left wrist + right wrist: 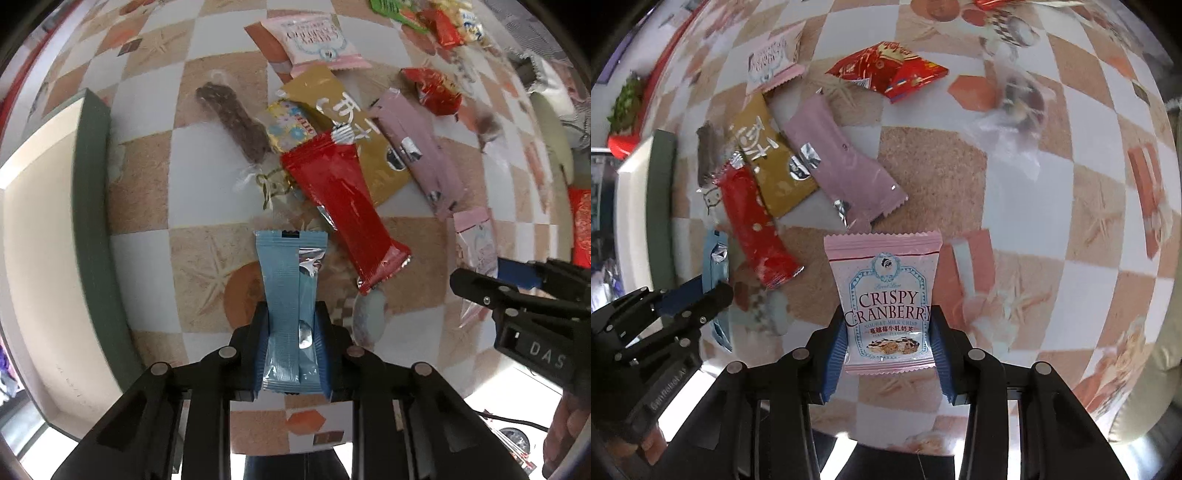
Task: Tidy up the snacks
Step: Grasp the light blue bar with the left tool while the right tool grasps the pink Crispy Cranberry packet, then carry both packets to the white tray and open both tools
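A box point(90, 206) stands at the far left of the counter point(207, 184). Left tongs point(291, 332) pinch a blue wrapper point(290, 295), lifted above the counter. Red point(343, 210), gold point(354, 122) and purple point(421, 155) packets lie mid-counter. Right tongs point(888, 332) pinch a pink cranberry packet point(886, 295).

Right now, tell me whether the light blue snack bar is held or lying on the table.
Held. The light blue snack bar sits clamped between the left gripper fingers, above the checkered tablecloth.
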The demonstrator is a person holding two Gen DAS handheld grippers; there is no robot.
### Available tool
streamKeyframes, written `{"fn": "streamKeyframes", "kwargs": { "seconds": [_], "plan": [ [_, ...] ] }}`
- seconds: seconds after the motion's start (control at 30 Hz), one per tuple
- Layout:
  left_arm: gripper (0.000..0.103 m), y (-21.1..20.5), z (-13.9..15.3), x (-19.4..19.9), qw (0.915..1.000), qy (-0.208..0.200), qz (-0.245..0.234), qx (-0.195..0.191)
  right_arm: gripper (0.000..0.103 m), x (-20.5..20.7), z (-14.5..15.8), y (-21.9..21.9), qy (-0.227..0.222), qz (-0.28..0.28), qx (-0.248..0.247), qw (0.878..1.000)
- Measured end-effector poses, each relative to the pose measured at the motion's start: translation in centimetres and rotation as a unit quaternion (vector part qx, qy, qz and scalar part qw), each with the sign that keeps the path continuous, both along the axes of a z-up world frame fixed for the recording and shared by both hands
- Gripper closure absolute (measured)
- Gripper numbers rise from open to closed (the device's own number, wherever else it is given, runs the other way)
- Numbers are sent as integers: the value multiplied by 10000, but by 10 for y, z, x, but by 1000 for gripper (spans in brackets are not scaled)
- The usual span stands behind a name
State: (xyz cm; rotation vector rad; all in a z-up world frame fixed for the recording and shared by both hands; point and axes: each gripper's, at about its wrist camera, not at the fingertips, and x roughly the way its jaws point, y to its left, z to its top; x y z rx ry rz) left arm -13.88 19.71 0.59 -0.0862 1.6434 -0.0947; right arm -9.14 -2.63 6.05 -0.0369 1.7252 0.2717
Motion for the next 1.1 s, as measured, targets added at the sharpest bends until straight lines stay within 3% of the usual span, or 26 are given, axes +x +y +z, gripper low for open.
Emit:
{"fn": "streamKeyframes", "kwargs": {
  "seconds": [0.23,0.47,0.73,1.1],
  "plan": [
    [78,27,38,-7,9989,-289,-296,-222,59,-17,18,-5,57,-294,290,9991],
    [77,63,74,-30,9980,-512,-283,-257,59,-28,29,16,9,-130,404,9991],
    [77,82,70,-41,9972,-701,212,-151,59,-17,45,57,-110,540,484,9973],
    [77,168,70,-75,9904,-748,1145,213,59,-36,56,157,-43,1714,707,9826]
  ]
}}
